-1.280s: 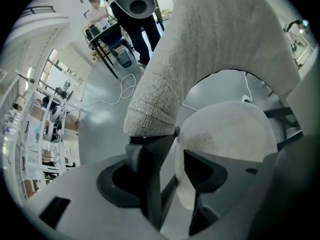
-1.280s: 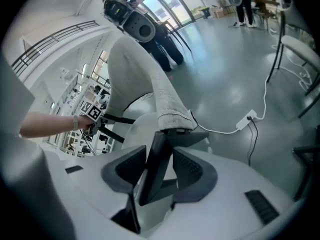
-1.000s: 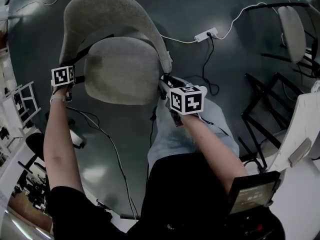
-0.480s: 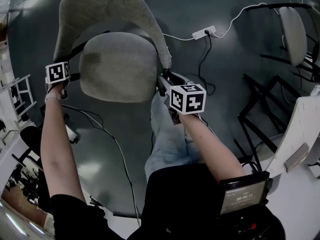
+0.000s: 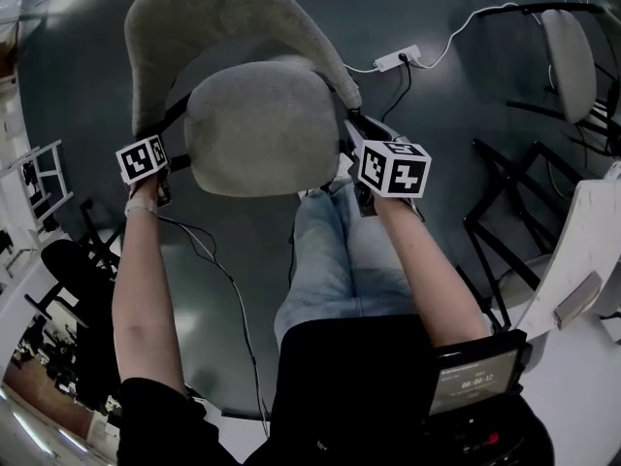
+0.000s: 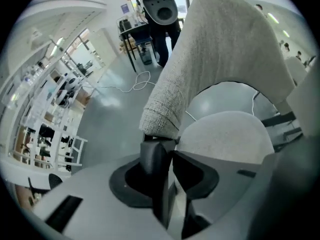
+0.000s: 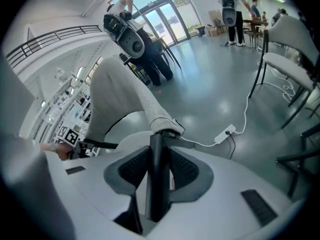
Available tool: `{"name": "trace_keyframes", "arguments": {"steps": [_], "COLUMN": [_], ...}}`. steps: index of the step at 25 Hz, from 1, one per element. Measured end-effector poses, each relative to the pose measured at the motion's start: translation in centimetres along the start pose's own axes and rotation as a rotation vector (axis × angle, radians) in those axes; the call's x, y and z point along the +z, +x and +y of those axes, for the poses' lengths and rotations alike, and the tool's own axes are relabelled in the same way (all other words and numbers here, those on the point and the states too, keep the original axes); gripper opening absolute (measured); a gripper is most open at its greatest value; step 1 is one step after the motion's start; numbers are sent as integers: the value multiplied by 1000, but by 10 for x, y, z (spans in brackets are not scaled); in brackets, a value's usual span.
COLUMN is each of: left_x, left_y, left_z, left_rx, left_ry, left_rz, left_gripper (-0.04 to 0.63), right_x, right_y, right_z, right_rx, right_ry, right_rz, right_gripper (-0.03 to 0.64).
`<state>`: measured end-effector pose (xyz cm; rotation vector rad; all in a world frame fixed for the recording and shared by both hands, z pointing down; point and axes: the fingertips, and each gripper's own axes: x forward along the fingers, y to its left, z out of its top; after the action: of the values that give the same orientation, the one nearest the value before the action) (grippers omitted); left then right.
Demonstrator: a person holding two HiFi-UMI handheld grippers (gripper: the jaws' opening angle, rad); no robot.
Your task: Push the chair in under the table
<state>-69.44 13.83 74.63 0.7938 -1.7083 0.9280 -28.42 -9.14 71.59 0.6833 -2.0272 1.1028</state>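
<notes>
Between the two claws (one per side) sits the chair [image 5: 254,129], backrest [image 5: 223,8] far; left gripper [image 6: 169,156] and right gripper [image 7: 158,149], jaws just closing, clamp its dark frame [image 7: 157,169].

Location type: a large open lab or workshop hall in a commercial building, not a home. Identifying features:

- Floor [image 7: 210,79]: smooth, grey and glossy, uncarpeted, reflecting the ceiling lights.
- Glass doors [image 7: 167,19]: full-height glazing along the far wall.
- Railing [image 7: 50,39]: metal balustrade on an upper gallery.
- Shelving racks [image 6: 55,119]: white open racks loaded with small equipment, lining 1 side.
- Power strip [image 5: 399,60]: white, lying on the floor, with loose cables running to it.
- Seating: 1 fabric chair [image 5: 252,129] and a second chair [image 5: 568,61] on a black frame, both of office pattern.
- People [image 7: 231,6]: standing in the far part of the hall.
</notes>
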Motion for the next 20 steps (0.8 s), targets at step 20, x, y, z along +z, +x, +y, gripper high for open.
{"name": "trace_keyframes", "arguments": {"steps": [20], "left_x": [-144], "left_y": [-65], "left_z": [-172], "left_rx": [-220], "left_ry": [-397], "left_rz": [6], "left_gripper": [123], "right_x": [-62], "right_y": [-116], "right_z": [-60], "right_rx": [-207], "right_ry": [38], "right_rz": [-224], "right_gripper": [147]}}
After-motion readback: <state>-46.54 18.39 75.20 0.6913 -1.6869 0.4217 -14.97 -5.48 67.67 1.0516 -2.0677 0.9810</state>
